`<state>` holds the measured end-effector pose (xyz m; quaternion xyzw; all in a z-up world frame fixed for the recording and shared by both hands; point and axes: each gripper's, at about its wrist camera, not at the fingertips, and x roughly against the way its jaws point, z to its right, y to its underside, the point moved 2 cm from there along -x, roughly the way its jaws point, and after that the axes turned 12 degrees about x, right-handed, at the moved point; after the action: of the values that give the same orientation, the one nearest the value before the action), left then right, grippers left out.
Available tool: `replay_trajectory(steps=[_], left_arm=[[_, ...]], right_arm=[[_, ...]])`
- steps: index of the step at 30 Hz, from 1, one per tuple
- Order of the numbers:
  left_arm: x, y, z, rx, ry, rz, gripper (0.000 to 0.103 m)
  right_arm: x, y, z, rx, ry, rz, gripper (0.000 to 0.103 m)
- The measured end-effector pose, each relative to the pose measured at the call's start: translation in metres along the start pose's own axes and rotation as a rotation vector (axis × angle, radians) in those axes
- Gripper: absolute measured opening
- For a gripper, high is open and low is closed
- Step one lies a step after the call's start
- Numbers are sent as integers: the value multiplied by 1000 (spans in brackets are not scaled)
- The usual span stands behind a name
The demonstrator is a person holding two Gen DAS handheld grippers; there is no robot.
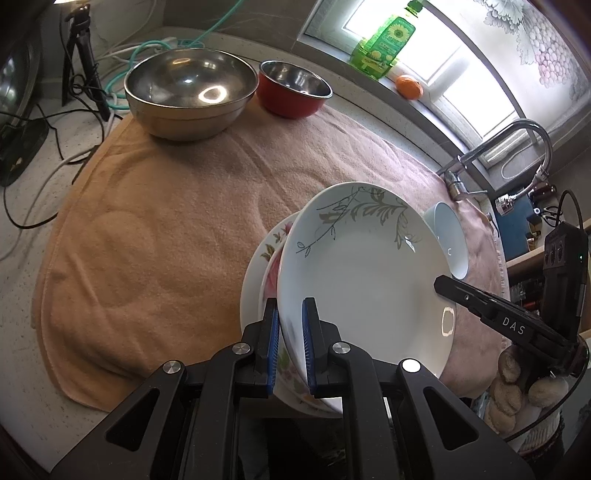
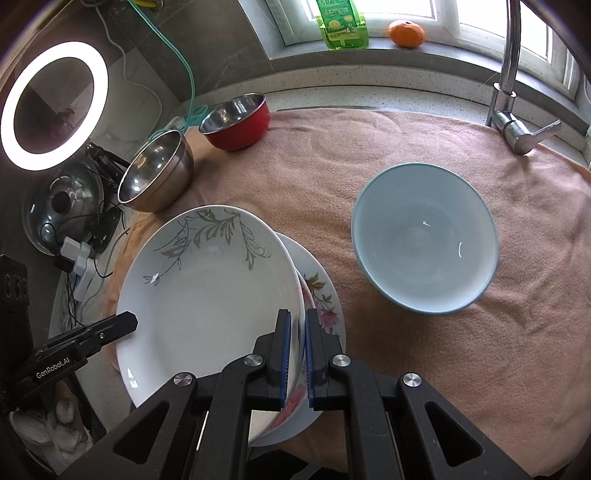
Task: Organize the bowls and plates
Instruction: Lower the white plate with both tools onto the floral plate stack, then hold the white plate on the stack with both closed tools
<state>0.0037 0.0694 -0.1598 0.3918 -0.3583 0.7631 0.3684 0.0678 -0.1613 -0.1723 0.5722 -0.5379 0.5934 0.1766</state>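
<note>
White porcelain filled the middle of both views: a leaf-patterned plate (image 1: 365, 273) sat tilted on a flower-patterned plate (image 1: 271, 251), and the 2 lay stacked on the peach towel (image 1: 147, 229) that covered the counter (image 1: 22, 325).

The left gripper (image 1: 291, 343) had its blue-padded jaws closed on the near rim of the leaf-patterned plate, 1 pad above the rim and 1 below. The right gripper (image 2: 297, 354) had its jaws clamped on the rim of the same plate from the opposite side, with the pink bloom of the flower-patterned plate showing just beneath. Each gripper's black tip appeared in the other's view, at the plate's far edge. A gloved hand (image 1: 517, 384) held the right gripper's handle.

A pale blue bowl (image 2: 424, 238) stood on the towel just beside the stack, apart from it. At the towel's far edge a large steel bowl (image 1: 190, 92) and a red bowl (image 1: 293, 88) with a steel inside stood close together, both upright.

Beyond them, a green bottle (image 2: 341, 22) and an orange (image 2: 406, 33) rested on the window sill, a chrome faucet (image 2: 511, 110) rose at the towel's corner, and a lit ring light (image 2: 53, 105) glowed by the wall.
</note>
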Motion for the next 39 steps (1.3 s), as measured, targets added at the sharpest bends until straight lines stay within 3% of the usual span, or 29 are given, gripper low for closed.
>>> replay_trajectory(steps=[39], left_arm=[[-22,5,-4,-50,-24,-34,10]], right_arm=[[-16,12,-4,2,70,-30,7]])
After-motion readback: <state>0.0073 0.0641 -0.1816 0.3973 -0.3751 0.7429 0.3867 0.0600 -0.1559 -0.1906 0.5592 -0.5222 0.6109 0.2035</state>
